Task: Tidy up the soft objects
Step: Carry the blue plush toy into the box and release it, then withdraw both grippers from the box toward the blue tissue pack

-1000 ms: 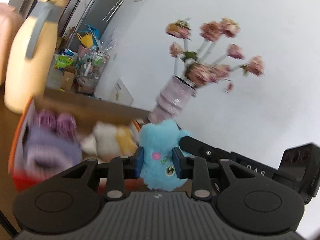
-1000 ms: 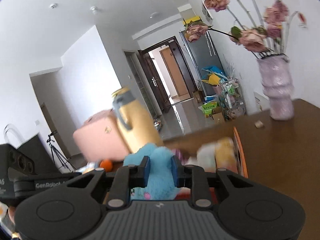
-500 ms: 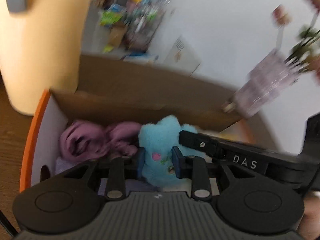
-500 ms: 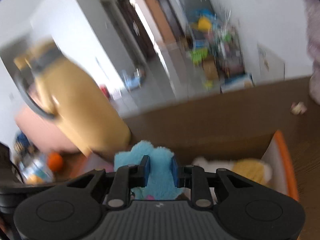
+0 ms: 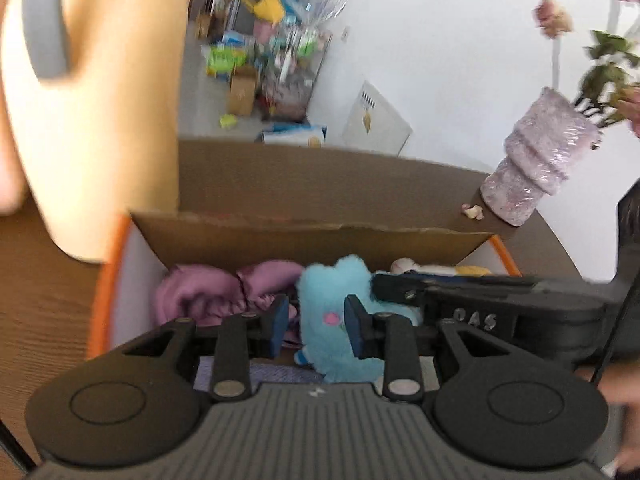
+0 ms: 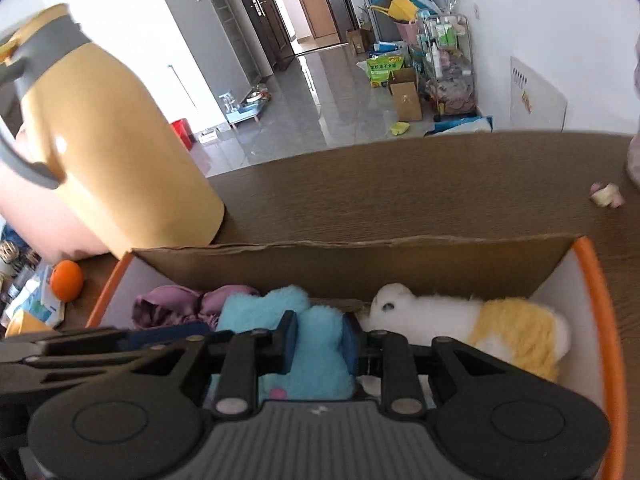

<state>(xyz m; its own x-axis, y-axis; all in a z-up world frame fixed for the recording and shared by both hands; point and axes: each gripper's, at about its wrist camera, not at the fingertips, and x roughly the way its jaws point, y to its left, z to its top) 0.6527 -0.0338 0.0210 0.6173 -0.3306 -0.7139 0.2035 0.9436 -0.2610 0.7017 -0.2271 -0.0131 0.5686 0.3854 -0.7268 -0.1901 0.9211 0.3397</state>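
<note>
Both grippers hold the same blue plush toy (image 6: pixel 316 344) low inside the open cardboard box (image 6: pixel 360 268). The right gripper (image 6: pixel 318 342) has its blue pads pressed into the plush from both sides. The left gripper (image 5: pixel 316 326) has the toy between its fingers, the right-hand pad sunk into the fur; the left-hand pad looks to stand just clear, so this grip seems weak or one-sided. Left of the fingers lies a bunched purple cloth (image 5: pixel 224 292); right of them, a white and yellow plush animal (image 6: pixel 480 328) rests against the far wall. The likely trouble lies in the release: if one gripper lets go late, the toy could be dragged back up, or tip onto the white plush instead of settling between its neighbours. The right gripper's arm crossing the left view bears raised letters that look like "DAS" (image 5: pixel 474 317). A green packet on the floor beyond carries print too small to read.
</note>
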